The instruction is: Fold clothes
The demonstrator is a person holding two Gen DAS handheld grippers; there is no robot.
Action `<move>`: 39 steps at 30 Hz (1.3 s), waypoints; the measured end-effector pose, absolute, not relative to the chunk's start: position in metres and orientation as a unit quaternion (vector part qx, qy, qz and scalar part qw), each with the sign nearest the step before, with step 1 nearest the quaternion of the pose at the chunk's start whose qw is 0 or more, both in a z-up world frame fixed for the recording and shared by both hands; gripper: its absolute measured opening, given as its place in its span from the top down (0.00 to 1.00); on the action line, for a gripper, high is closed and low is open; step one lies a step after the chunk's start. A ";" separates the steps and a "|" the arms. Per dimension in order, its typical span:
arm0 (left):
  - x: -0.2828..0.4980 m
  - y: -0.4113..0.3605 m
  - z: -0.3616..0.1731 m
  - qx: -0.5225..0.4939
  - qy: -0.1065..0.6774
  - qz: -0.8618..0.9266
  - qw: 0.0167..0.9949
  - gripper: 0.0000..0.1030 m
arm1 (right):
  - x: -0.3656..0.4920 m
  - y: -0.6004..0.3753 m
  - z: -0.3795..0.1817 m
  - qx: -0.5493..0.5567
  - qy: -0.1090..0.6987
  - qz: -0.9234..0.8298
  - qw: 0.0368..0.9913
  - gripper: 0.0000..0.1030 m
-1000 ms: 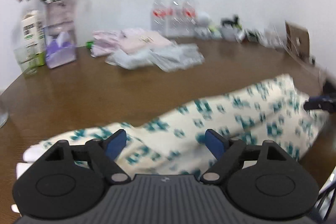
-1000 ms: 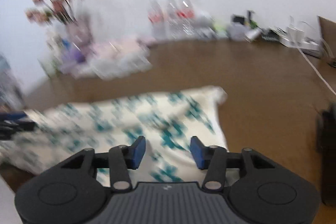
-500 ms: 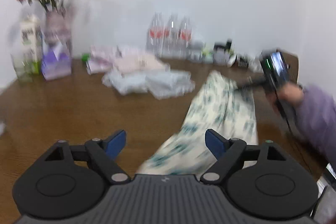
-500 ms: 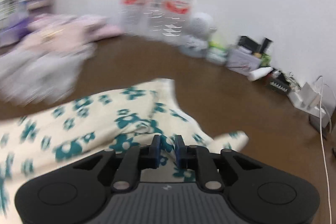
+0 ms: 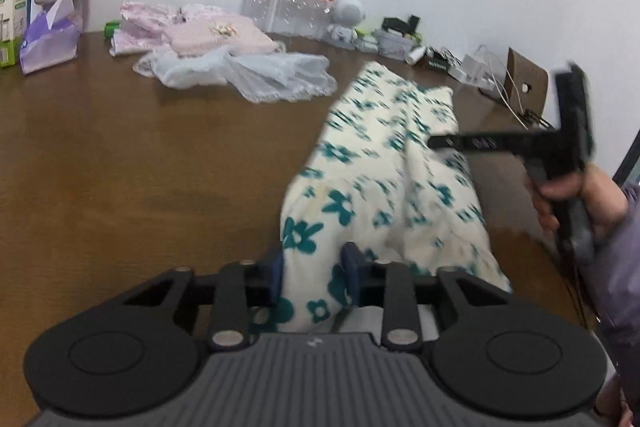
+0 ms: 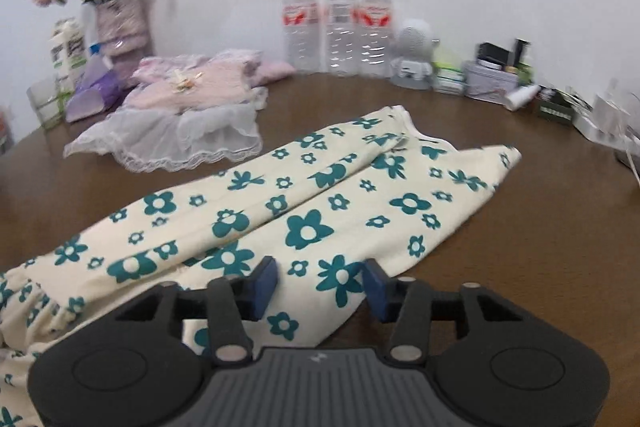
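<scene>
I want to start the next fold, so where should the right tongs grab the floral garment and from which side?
Take the floral garment at its near hem edge, just ahead of the open right tongs, coming in low from the near side. The cloth lies flat on the table there, so its free edge is probably the easiest part to pinch. The left tongs already grip the other end.

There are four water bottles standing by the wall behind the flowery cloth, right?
Not quite: there are three water bottles, not four, and the right wrist view shows them clearly. They do stand by the wall, behind the flowery cloth.
</scene>
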State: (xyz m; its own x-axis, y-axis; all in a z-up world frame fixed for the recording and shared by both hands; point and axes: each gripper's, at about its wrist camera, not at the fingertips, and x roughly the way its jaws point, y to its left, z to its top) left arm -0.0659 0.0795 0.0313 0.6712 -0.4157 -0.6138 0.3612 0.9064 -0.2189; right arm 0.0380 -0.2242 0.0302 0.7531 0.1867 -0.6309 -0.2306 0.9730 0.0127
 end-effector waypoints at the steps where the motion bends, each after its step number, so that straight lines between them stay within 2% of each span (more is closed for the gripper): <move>1: -0.079 0.072 0.031 -0.038 0.348 -0.221 0.910 0.76 | 0.043 -0.230 0.031 -0.035 0.335 0.105 0.936 0.66; 4: -0.120 0.037 0.027 -0.030 0.350 -0.277 0.894 0.76 | 0.045 -0.247 0.035 -0.038 0.331 0.072 0.940 0.67; 6: -0.142 0.020 0.027 -0.029 0.360 -0.329 0.872 0.70 | 0.026 -0.248 0.041 -0.044 0.323 0.059 0.944 0.67; 8: -0.151 0.025 0.031 -0.047 0.362 -0.373 0.853 0.67 | -0.011 -0.246 0.051 -0.044 0.298 0.094 0.949 0.65; 9: -0.150 0.034 0.034 -0.058 0.355 -0.374 0.855 0.64 | -0.028 -0.245 0.055 -0.031 0.290 0.130 0.948 0.60; 10: -0.148 0.043 0.038 -0.068 0.348 -0.372 0.858 0.56 | -0.043 -0.245 0.057 -0.006 0.288 0.176 0.941 0.54; 13: -0.122 0.053 0.046 -0.072 0.330 -0.314 0.888 0.57 | -0.053 -0.231 0.051 0.029 0.302 0.234 0.924 0.52; 15: -0.100 0.043 0.049 -0.073 0.314 -0.293 0.900 0.57 | -0.051 -0.220 0.044 0.038 0.319 0.243 0.915 0.55; 17: -0.083 0.021 0.048 -0.062 0.302 -0.280 0.909 0.57 | -0.045 -0.217 0.037 0.040 0.337 0.220 0.915 0.81; 18: -0.076 0.008 0.047 -0.051 0.298 -0.276 0.913 0.57 | -0.043 -0.217 0.034 0.045 0.343 0.212 0.914 0.98; 19: -0.069 -0.005 0.046 -0.039 0.295 -0.271 0.915 0.60 | -0.043 -0.220 0.035 0.053 0.347 0.205 0.914 1.00; 20: -0.066 -0.016 0.040 -0.027 0.306 -0.271 0.912 0.68 | -0.048 -0.225 0.039 0.058 0.341 0.203 0.916 1.00; 24: -0.078 -0.039 0.022 0.026 0.311 -0.270 0.911 0.69 | -0.052 -0.240 0.033 0.071 0.351 0.180 0.916 0.98; 28: -0.093 -0.036 0.022 0.031 0.310 -0.259 0.914 0.66 | -0.044 -0.248 0.031 0.153 0.352 0.224 0.896 0.79; 30: -0.093 -0.036 0.023 0.029 0.313 -0.258 0.914 0.64 | -0.040 -0.242 0.029 0.154 0.355 0.232 0.892 0.76; 32: -0.094 -0.036 0.025 0.030 0.314 -0.260 0.913 0.57 | -0.038 -0.236 0.027 0.143 0.357 0.233 0.893 0.77; 34: -0.094 -0.035 0.028 0.024 0.316 -0.265 0.911 0.50 | -0.041 -0.232 0.030 0.131 0.351 0.230 0.898 1.00; 38: -0.086 -0.015 0.037 -0.021 0.318 -0.275 0.907 0.39 | -0.048 -0.235 0.038 0.120 0.343 0.218 0.906 1.00; 39: -0.082 -0.010 0.038 -0.030 0.318 -0.271 0.908 0.39 | -0.047 -0.237 0.038 0.118 0.346 0.212 0.906 1.00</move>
